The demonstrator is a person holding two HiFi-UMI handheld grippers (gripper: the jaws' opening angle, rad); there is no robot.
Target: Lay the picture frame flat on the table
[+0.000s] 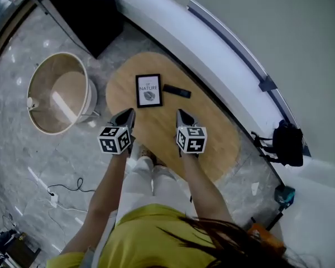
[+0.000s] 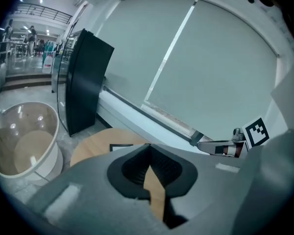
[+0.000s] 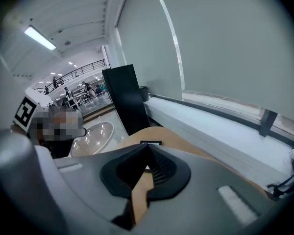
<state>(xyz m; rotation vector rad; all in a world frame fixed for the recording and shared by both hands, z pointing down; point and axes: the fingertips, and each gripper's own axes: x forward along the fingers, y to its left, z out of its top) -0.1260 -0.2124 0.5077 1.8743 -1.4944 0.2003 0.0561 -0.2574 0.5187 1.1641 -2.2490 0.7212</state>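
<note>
A: Where is the picture frame [image 1: 148, 90] relative to the tongs?

B: It's ahead of both, toward the far part of the oval wooden table [image 1: 212, 133]. The left gripper [image 1: 129, 114] and right gripper [image 1: 181, 115] are held side by side over the near part of the table, both pointing forward and down, and the frame falls in the gap between their lines, a bit left of middle. I'd say the left one is the nearer.

A: Which way does its long axis run?

B: Away from the person, much the way the tongs point. Its printed face is up toward the head camera. In the left gripper view [image 2: 121, 147] and the right gripper view [image 3: 151, 143] only a thin dark-edged strip shows on the wood, so I judge it's already lying flat.

A: Are the tongs holding anything?

B: No. Each gripper view shows the jaws together at the tip, with only bare table seen through the slit behind them. Neither touches the frame.

A: Is anything close to the frame?

B: A slim black bar [image 1: 176, 91], perhaps a remote, lies just beside its right edge. The rest of the tabletop looks bare.

A: And the room?

B: There's a grey marble floor [image 1: 22, 155] and a round pale tub [image 1: 58, 92] to the left. A dark cabinet [image 1: 95, 13] and a long white ledge [image 1: 173, 32] are beyond, under a drawn roller blind [image 2: 210, 58]. A black bag [image 1: 287, 144] is off to the right.
</note>
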